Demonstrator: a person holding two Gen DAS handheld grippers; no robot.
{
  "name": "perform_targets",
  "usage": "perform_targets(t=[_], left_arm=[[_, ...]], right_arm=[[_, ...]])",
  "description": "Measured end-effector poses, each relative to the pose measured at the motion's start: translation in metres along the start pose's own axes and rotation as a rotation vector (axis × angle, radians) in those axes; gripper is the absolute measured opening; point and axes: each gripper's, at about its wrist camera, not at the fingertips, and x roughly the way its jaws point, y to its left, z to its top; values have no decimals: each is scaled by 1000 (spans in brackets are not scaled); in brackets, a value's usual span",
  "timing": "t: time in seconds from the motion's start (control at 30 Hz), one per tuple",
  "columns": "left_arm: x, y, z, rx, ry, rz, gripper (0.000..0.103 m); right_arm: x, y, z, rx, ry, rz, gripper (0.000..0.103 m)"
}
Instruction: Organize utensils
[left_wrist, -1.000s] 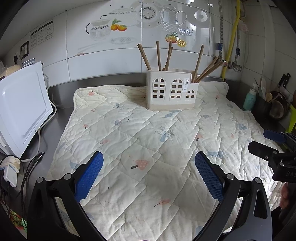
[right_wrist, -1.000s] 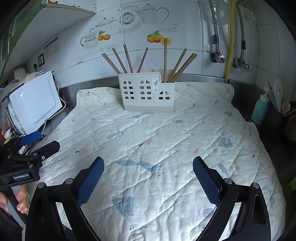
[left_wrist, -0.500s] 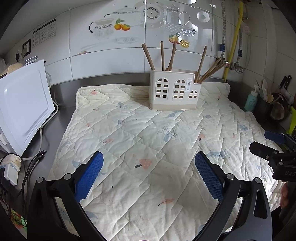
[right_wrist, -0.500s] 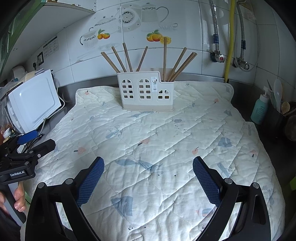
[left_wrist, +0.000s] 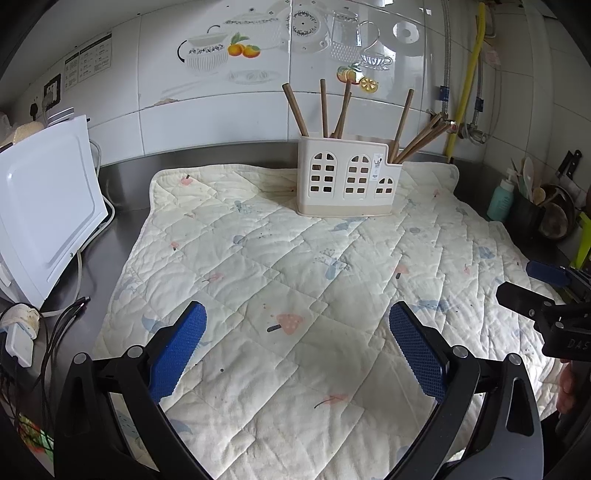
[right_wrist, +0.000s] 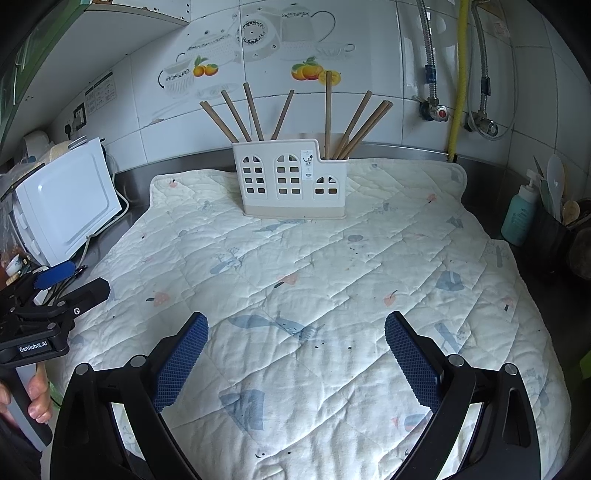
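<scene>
Over the last second your two tools have barely changed: both are still spread wide and carrying nothing, held low over the near part of the quilted mat (left_wrist: 280, 258). The only shift is small. From the left tool (left_wrist: 295, 328), the holder (left_wrist: 349, 181) has slid slightly toward the middle of the view, so that hand has turned or drifted a little; the right tool (right_wrist: 295, 332) sees almost the same scene as before.

The chopsticks (right_wrist: 255, 110) all stand inside the holder at the far edge of the mat, against the tiled wall: four in its taller left section, four more leaning out of the lower right section. Nothing loose lies on the mat in front of the holder. By my reading, the sorting looks finished, or you are resting between steps.
</scene>
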Motion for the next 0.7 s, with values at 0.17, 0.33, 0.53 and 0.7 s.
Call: perform_targets(t=[0.17,0.33,0.53,0.7], left_arm=[[-1,2,-1,-14,-13,-7,98],[0,5,0,-20,-7,-1,98],[-1,5,0,-26,-2,-5,98],[-1,3,1,-19,-6,-14,98]], right_arm=[[0,1,0,-1,-1,-2,93],[0,-1,0,4,-3,-6,93],[1,-3,0,5,-1,-5,93],[0,-2,-1,5,-1,-7,93]])
